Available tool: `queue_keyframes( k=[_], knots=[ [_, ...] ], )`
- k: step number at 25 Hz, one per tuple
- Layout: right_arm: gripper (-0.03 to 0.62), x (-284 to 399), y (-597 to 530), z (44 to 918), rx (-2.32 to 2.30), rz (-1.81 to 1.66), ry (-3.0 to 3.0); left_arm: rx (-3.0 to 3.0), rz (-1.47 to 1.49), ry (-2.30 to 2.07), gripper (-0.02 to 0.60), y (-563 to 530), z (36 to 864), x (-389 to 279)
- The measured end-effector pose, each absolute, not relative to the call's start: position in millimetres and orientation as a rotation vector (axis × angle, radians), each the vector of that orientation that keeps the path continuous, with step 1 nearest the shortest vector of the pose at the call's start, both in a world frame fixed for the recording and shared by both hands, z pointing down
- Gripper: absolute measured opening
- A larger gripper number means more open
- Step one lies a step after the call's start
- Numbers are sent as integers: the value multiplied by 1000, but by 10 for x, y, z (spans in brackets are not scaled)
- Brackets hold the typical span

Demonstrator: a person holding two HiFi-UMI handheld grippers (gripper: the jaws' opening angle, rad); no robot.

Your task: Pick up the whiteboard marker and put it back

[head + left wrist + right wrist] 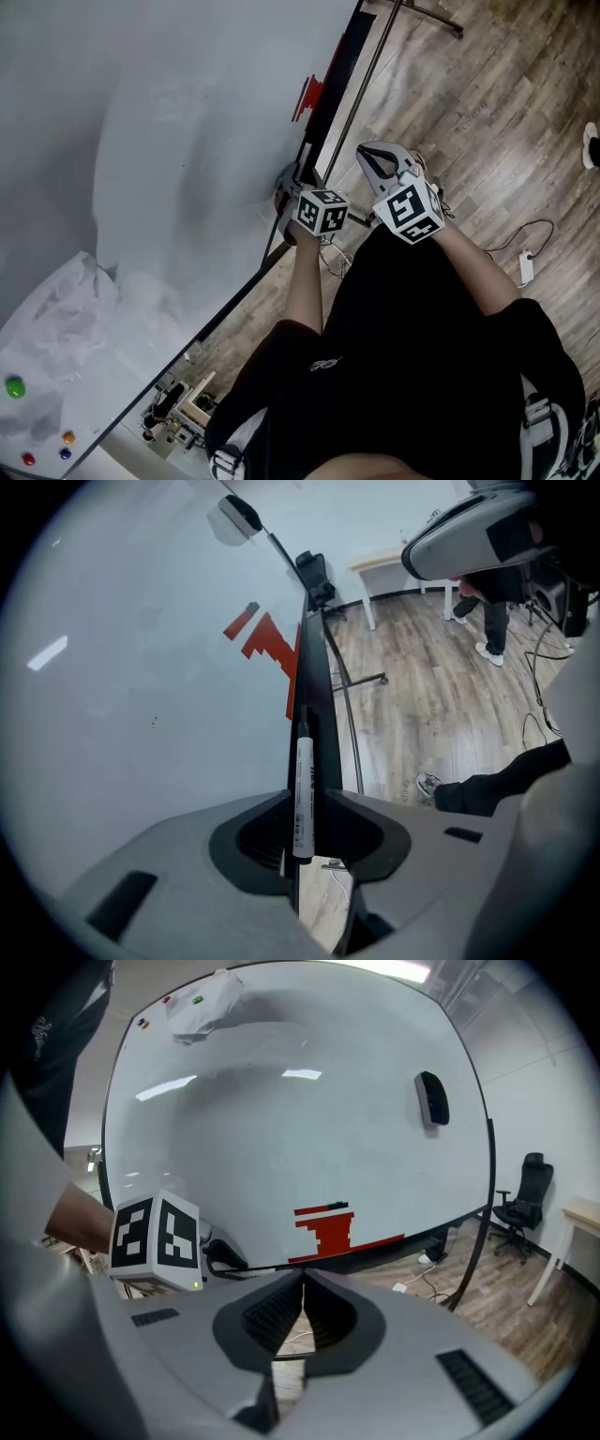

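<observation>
A white whiteboard marker (303, 761) with a black cap sticks out forward from my left gripper (307, 797), which is shut on its rear end. The marker lies in line with the whiteboard's black tray (315, 682), just above it. In the head view the left gripper (298, 180) is at the tray (330, 94) on the lower edge of the whiteboard (169, 141). My right gripper (367, 152) hangs beside it over the floor, shut and empty. In its own view the right gripper (303, 1283) has its jaws pressed together, pointing at the board.
Red block marks (267, 641) are drawn on the board near the tray. An eraser (431, 1099) sticks to the board higher up, with coloured magnets (14, 386) and a crumpled sheet (56, 300) elsewhere. A cable and adapter (525, 267) lie on the wood floor; an office chair (520, 1206) stands beyond.
</observation>
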State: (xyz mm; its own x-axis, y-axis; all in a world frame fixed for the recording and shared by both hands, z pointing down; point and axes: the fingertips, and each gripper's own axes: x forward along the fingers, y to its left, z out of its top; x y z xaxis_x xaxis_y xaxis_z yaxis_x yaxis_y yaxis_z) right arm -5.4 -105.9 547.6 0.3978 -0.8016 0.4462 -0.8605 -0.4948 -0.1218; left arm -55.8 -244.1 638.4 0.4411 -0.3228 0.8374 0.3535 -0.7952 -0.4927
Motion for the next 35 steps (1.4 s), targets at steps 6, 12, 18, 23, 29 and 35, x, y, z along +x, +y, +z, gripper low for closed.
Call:
queue_keyframes(
  k=[6, 12, 18, 23, 29, 35],
  knots=[
    [3, -8, -950, 5493, 2528, 697, -1481, -2063, -1424, 13, 69, -2497, 6451, -546],
    [3, -39, -914, 5483, 2524, 699, -1471, -2073, -1421, -5, 67, -2485, 6438, -566],
    [3, -116, -944, 5446, 2524, 694, -1481, -2215, -1393, -25, 67, -2369, 6343, -615],
    [3, -265, -1011, 5387, 2545, 707, -1501, -2400, -1300, -21, 67, -2263, 6111, -620],
    [3, -436, -1095, 5259, 2600, 685, -1545, -2746, -1045, -40, 67, -2121, 5646, -565],
    [3, -506, -1186, 5016, 2637, 627, -1567, -2919, -839, -98, 67, -2041, 5263, -587]
  ],
)
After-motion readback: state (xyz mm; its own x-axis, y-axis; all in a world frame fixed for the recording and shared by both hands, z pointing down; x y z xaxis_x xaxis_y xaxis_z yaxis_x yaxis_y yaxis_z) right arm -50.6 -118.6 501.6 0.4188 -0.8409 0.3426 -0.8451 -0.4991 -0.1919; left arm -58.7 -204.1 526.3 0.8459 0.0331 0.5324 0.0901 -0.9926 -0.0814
